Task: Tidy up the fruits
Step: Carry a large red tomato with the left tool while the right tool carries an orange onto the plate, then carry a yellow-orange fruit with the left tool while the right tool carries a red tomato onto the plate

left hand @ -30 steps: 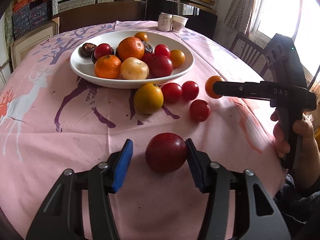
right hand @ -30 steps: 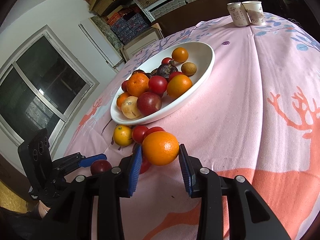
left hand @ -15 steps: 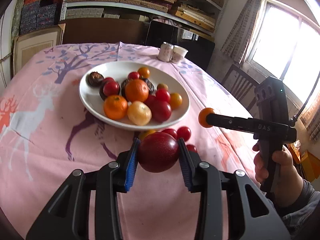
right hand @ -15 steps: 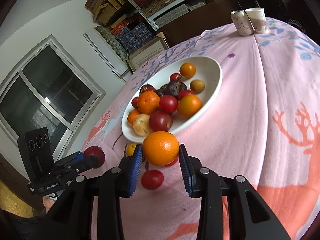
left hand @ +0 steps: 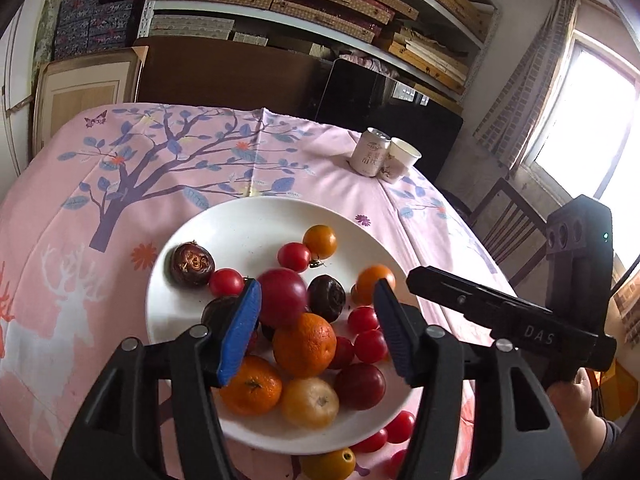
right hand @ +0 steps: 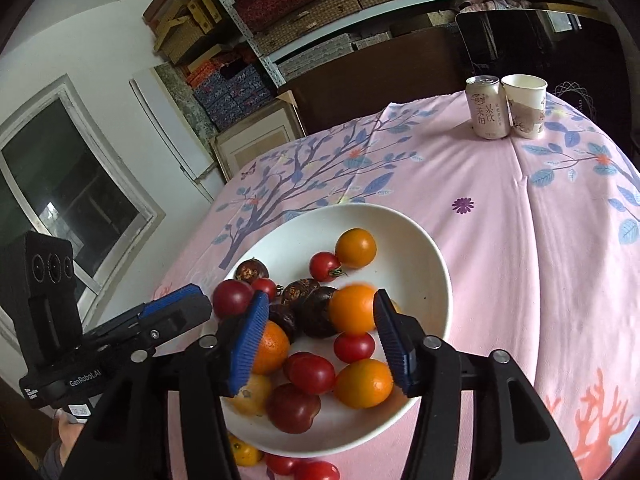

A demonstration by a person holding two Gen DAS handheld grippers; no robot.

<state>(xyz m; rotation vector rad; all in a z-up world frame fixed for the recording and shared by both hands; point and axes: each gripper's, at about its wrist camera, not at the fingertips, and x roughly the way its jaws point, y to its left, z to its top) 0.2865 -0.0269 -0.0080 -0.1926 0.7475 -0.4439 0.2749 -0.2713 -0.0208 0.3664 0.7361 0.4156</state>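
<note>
A white bowl (left hand: 248,216) (right hand: 424,248) full of oranges, tomatoes and dark fruits sits on the pink tablecloth. My left gripper (left hand: 318,330) is open above the bowl; the dark red fruit (left hand: 282,298) lies by its left pad, released among the others. My right gripper (right hand: 320,340) is open too; the orange (right hand: 354,308) sits just inside its right pad, blurred, over the pile. In the right wrist view the left gripper (right hand: 188,304) shows at the bowl's left rim with the red fruit (right hand: 232,298).
Several tomatoes and a yellow-orange fruit (left hand: 330,464) lie on the cloth at the bowl's near rim. A drink can (right hand: 488,106) and a paper cup (right hand: 526,104) stand at the table's far edge. A chair (left hand: 508,232) stands at the right.
Both grippers moved forward over the bowl and opened. The red fruit left the left jaws and the orange left the right jaws, both now in the bowl.
</note>
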